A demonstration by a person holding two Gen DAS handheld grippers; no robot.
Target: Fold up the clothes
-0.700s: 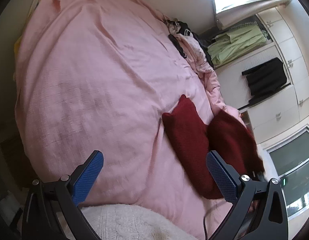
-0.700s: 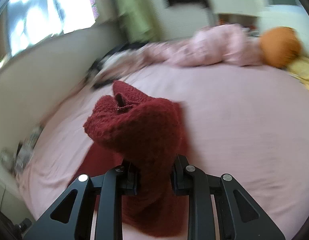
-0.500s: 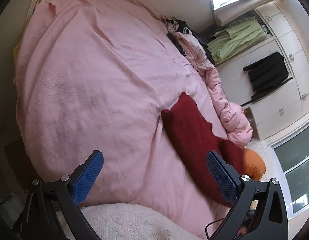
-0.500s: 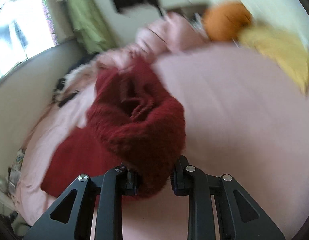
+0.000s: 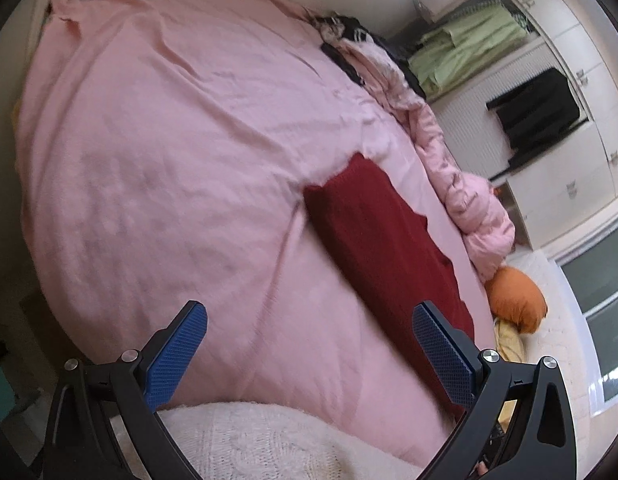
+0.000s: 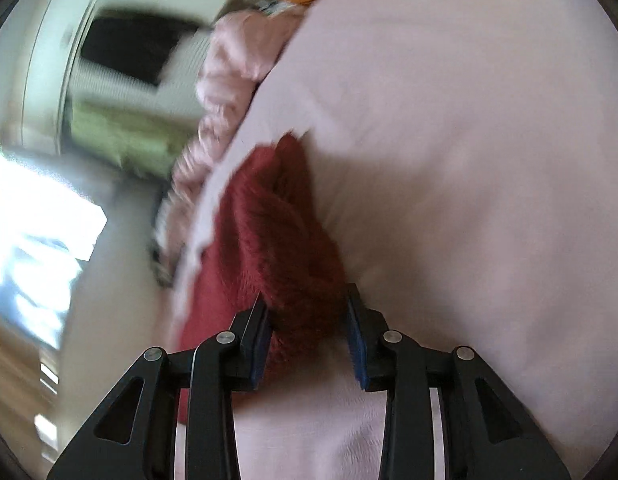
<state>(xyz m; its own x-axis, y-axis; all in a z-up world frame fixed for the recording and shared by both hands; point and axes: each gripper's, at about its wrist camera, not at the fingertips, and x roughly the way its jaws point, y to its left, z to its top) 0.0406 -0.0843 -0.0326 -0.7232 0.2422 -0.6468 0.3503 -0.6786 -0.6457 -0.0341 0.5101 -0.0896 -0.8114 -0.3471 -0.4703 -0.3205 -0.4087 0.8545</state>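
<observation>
A dark red knit sweater (image 5: 381,240) lies stretched out on the pink bed sheet (image 5: 169,140), running from the middle toward the lower right. My left gripper (image 5: 309,312) hovers above the sheet with its blue pads wide open and nothing between them; the sweater's lower end passes behind its right finger. In the blurred right wrist view, my right gripper (image 6: 307,300) is shut on a bunched fold of the red sweater (image 6: 277,232), low over the sheet (image 6: 469,160).
White cable-knit fabric (image 5: 269,440) lies at the near edge under the left gripper. A pink quilted garment (image 5: 461,184), dark clothes (image 5: 349,32) and an orange cushion (image 5: 517,300) line the bed's far side. Green (image 5: 469,48) and black (image 5: 537,108) clothes hang on the cupboards.
The right gripper swung round and down with the sweater's bunched end. The raised part of the sweater now lies flatter and longer on the sheet. The left gripper stayed open and barely moved.
</observation>
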